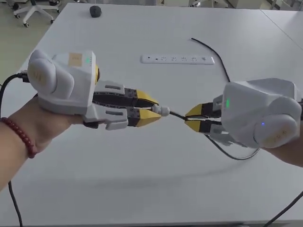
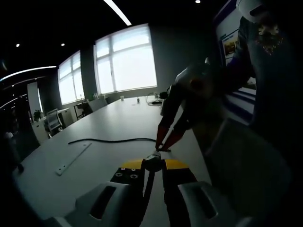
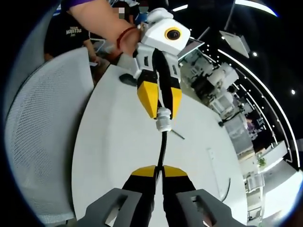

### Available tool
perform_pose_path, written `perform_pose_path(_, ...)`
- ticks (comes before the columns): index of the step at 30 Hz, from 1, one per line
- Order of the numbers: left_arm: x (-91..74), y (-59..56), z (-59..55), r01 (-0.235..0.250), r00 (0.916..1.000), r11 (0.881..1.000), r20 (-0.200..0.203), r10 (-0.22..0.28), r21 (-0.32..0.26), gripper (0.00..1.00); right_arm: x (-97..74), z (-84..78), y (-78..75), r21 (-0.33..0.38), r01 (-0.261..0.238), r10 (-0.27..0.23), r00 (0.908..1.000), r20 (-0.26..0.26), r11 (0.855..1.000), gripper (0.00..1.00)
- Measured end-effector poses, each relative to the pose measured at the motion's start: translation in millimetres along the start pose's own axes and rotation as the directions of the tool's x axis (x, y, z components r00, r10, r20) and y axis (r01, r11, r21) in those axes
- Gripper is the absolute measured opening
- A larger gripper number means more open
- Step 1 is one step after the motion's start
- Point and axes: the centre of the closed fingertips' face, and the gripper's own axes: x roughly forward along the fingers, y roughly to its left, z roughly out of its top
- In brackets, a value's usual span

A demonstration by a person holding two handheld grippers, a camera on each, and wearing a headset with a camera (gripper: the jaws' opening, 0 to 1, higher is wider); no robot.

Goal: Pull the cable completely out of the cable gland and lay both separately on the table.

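Alignment decides the coming pull. The thin black cable [image 1: 176, 115] runs almost straight from the small white plastic cable gland [image 1: 163, 111] to the right gripper [image 1: 188, 118]. That line is roughly parallel to the near edge of the white table [image 1: 142, 184], and both grippers point tip to tip along it.

The left gripper [image 1: 157, 110], yellow-tipped with a pale grey body, has its jaws closed down on the gland. The gland's nose sticks out just past the tips toward the right gripper. The right gripper's jaws are pinched together on the cable, near the gland, with a short bare stretch of cable between them. All of it is held in the air above the near half of the table, not resting on it.

In the right gripper view the cable [image 3: 162, 146] rises from between that gripper's own jaws straight into the gland [image 3: 162, 118], so the cable's long axis matches the gripper's own. Behind the right gripper the cable droops in a loop toward the near right corner. It then appears to run on over the table toward the far edge, past a long white power strip [image 1: 177, 59].

By my judgement the cable is not yet free of the gland. Drawing the two grippers apart along the shared axis, with no sideways bend, looks like what the move calls for. How much cable sits inside the gland I cannot tell.
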Motion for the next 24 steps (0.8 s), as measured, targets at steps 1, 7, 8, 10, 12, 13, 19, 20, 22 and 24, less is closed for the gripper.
perform_pose_path(1, 0.0, -0.3, -0.7, 0.001, 1.0, 1.0, -0.002, -0.001, 0.001, 0.15, 0.2, -3.2, 0.7, 0.002, -0.001, 0.001, 1.0, -0.006, 1.0, 0.0)
perform_pose_path(7, -0.6, 0.1, -2.4, 0.0, 1.0, 1.0, -0.003, 0.0, 0.002, 0.15, 1.7, -28.0, 4.7, 0.023, -0.011, 0.012, 0.9977, -0.067, 1.0, 0.0)
perform_pose_path(8, -1.1, 0.4, -2.8, -0.001, 1.0, 1.0, -0.006, 0.001, 0.004, 0.15, 2.1, -31.6, 5.0, 0.022, -0.01, 0.012, 0.9971, -0.075, 1.0, 0.0)
perform_pose_path(10, -2.7, 0.9, -2.5, -0.002, 1.0, 1.0, -0.005, 0.002, 0.005, 0.15, 2.9, -41.1, 7.6, 0.024, -0.015, 0.017, 0.9948, -0.1, 1.0, 0.0)
perform_pose_path(12, -4.3, 1.9, -2.6, -0.006, 1.0, 1.0, -0.006, 0.006, 0.007, 0.15, 3.8, -49.5, 9.7, 0.027, -0.016, 0.019, 0.993, -0.116, 1.0, 0.0)
perform_pose_path(13, -4.6, 2.0, -2.7, -0.006, 1.0, 1.0, -0.007, 0.006, 0.006, 0.15, 4.0, -52.2, 10.9, 0.033, -0.021, 0.025, 0.9921, -0.123, 0.999, 0.0)
perform_pose_path(19, -7.6, 2.7, -3.2, -0.009, 0.9999, 1.0, -0.01, 0.01, 0.009, 0.15, 7.4, -87.1, 20.9, 0.059, -0.044, 0.055, 0.9778, -0.202, 0.997, 0.0)
perform_pose_path(20, -8.2, 2.7, -2.7, -0.01, 0.9999, 1.0, -0.009, 0.01, 0.009, 0.15, 8.0, -92.5, 21.5, 0.054, -0.043, 0.053, 0.9758, -0.212, 0.998, 0.0)
perform_pose_path(22, -8.9, 3.3, -2.7, -0.013, 0.9999, 1.0, -0.01, 0.013, 0.01, 0.15, 8.4, -101.0, 24.9, 0.069, -0.053, 0.068, 0.9704, -0.232, 0.996, 0.0)
perform_pose_path(24, -9.4, 3.5, -1.9, -0.014, 0.9999, 1.0, -0.007, 0.014, 0.009, 0.15, 8.8, -107.1, 26.8, 0.086, -0.058, 0.078, 0.9672, -0.242, 0.995, 0.0)
